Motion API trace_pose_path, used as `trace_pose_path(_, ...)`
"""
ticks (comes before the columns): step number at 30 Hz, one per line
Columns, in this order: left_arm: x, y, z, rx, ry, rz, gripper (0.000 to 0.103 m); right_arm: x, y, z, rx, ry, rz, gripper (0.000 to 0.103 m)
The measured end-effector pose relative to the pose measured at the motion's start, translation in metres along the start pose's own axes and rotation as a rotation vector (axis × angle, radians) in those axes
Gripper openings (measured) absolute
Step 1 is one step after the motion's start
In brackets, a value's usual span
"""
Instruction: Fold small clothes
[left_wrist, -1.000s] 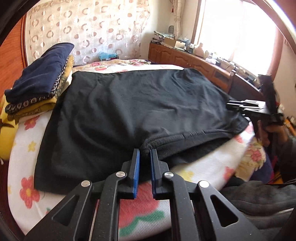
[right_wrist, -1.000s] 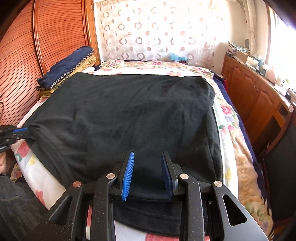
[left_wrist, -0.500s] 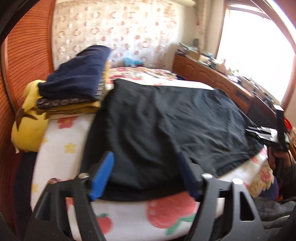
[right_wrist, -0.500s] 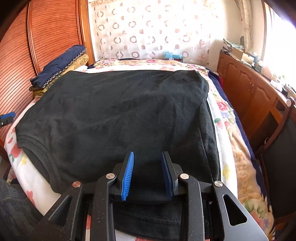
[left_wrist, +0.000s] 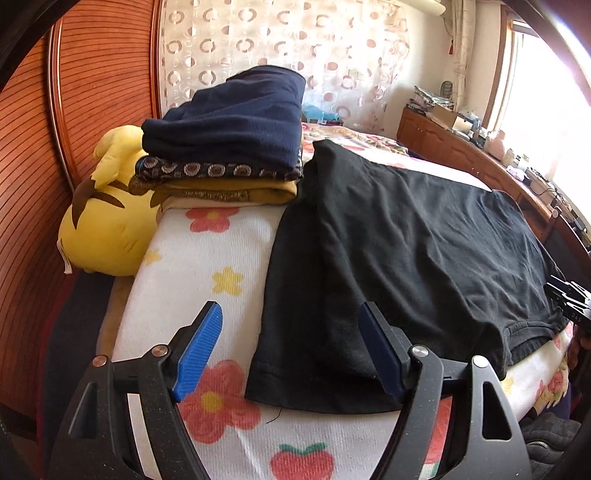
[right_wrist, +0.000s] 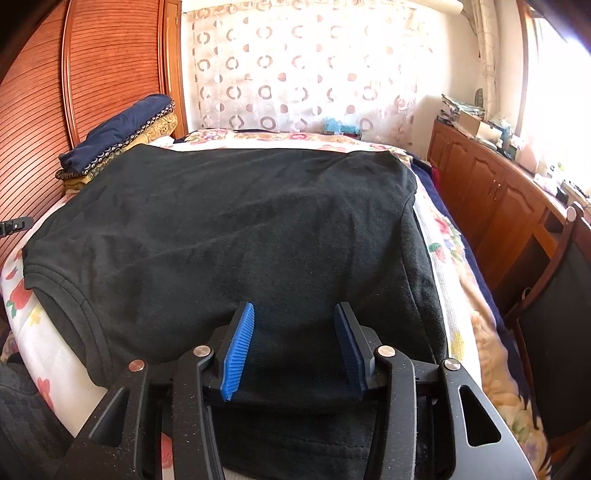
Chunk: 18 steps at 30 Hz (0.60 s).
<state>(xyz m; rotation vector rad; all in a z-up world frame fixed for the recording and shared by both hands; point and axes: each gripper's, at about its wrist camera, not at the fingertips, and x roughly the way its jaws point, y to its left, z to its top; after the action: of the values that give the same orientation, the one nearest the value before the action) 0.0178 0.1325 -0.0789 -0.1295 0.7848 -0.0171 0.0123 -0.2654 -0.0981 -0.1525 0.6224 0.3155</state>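
A black T-shirt (left_wrist: 406, 229) lies spread flat on the floral bed blanket (left_wrist: 207, 266). My left gripper (left_wrist: 291, 314) stands wide open over the shirt's near sleeve; the sleeve hem lies below and between its blue pads, which do not touch it. In the right wrist view the same shirt (right_wrist: 240, 221) fills the bed. My right gripper (right_wrist: 295, 310) hovers over the shirt's near edge with its jaws opening; black cloth lies under and between the pads, not pinched. Each gripper shows at the edge of the other's view: the right gripper (left_wrist: 569, 302), the left gripper (right_wrist: 14, 225).
A stack of folded clothes (left_wrist: 229, 125) with a navy piece on top sits at the shirt's far left corner, beside a yellow plush toy (left_wrist: 107, 221). A slatted wooden headboard (left_wrist: 37, 166) bounds the left. Wooden cabinets (right_wrist: 491, 199) and a chair (right_wrist: 554, 288) line the right.
My left gripper let go of the shirt's collar edge, opened wide and moved left to the sleeve. The right gripper stayed in place and its jaws widened.
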Motion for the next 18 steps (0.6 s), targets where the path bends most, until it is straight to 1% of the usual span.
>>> trace_pose_path(5, 0.008, -0.003, -0.006, -0.007, 0.032, -0.031, 0.077, -0.001, -0.002, -0.004, 0.002, -0.022, -0.001, 0.053)
trace_pose_path(9, 0.015, -0.005, -0.010, -0.006, 0.057, -0.050, 0.077, -0.001, -0.003, -0.011, 0.001, -0.053, -0.005, 0.058)
trace_pose_path(14, 0.015, -0.007, -0.010, 0.001, 0.054, -0.045, 0.077, -0.003, -0.003, -0.018, 0.000, -0.084, -0.007, 0.061)
trace_pose_path(18, 0.016, -0.008, -0.010, 0.010, 0.048, -0.042, 0.077, -0.003, -0.004, -0.018, 0.002, -0.088, -0.005, 0.062)
